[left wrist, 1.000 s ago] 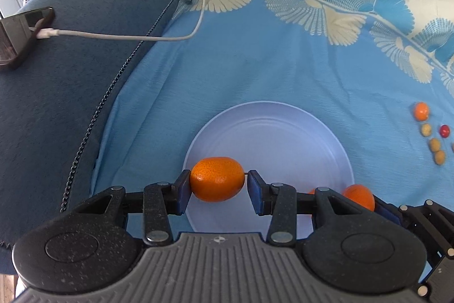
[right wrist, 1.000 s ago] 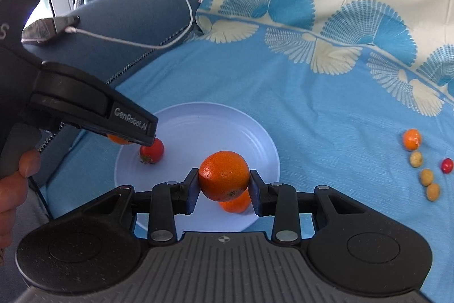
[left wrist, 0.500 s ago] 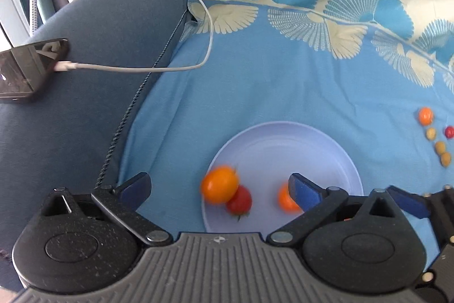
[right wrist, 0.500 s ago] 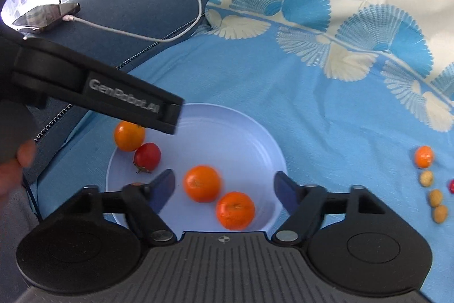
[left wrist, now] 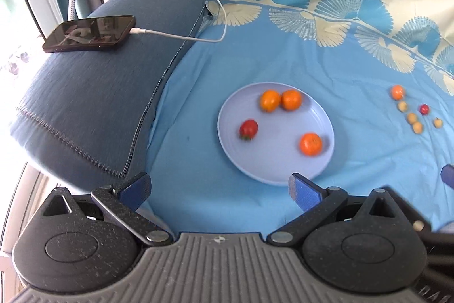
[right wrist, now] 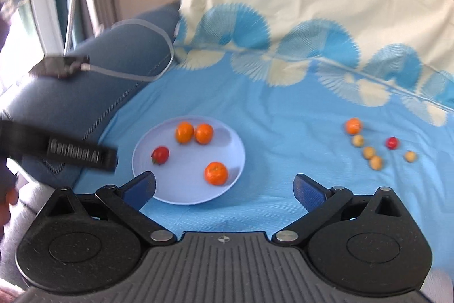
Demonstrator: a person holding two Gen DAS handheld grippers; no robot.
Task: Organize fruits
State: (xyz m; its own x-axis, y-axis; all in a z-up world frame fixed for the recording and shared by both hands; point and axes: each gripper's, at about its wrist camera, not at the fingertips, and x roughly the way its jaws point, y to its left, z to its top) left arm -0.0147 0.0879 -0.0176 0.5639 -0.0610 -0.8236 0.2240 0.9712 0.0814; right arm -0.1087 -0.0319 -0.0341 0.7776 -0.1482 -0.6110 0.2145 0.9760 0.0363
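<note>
Holding four fruits: plate

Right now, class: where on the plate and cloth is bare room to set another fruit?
Free: the plate's near rim, and cloth between plate and the small fruits. Crowded: the far rim, two oranges touching.

White letters run along the black side of the left hand-held gripper, at nine o'clock in the right wrist view. They are blurry and look like "GenRobot.AI". No other words can be read.
</note>
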